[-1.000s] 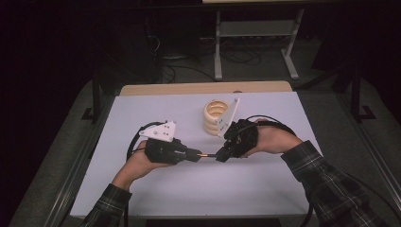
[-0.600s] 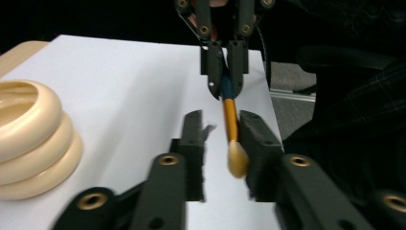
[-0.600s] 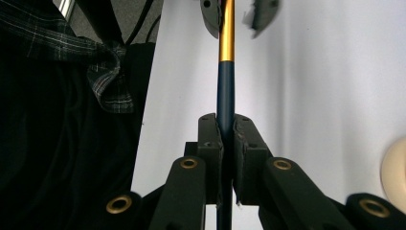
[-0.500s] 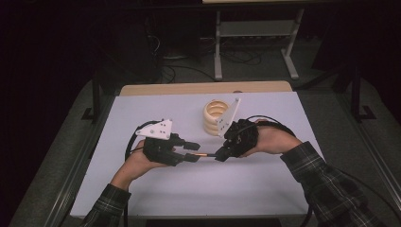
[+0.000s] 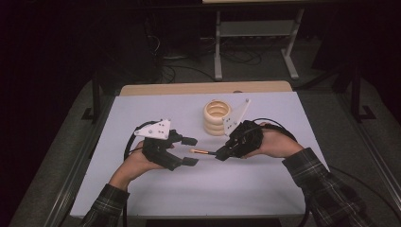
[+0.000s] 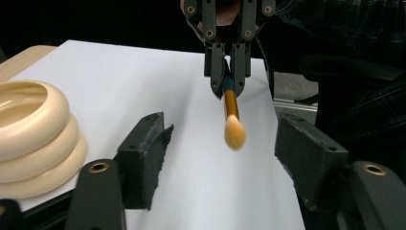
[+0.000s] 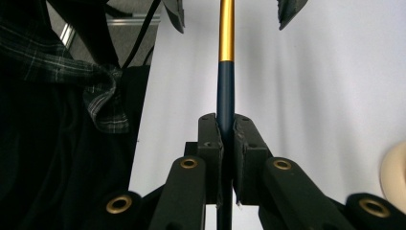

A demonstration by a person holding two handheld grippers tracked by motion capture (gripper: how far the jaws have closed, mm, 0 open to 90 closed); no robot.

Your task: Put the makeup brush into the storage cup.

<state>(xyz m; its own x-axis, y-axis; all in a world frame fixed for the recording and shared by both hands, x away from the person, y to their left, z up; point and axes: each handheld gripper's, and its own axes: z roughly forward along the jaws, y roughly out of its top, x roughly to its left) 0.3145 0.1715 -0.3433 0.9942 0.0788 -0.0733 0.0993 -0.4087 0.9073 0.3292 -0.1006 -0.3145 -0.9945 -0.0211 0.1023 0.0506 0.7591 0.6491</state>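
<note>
Opened off the brush (image 6: 232,120), left gripper (image 5: 190,151) gapes (bristles between); right gripper (image 5: 219,155) clamps its handle.

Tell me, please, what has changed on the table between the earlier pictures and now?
The left gripper has just been opening its jaws and has let go of the brush; the bristle tip now lies between the open jaws, untouched. The right gripper stays shut on the brush handle. Both hands and the stack of cream rings kept their places.
</note>
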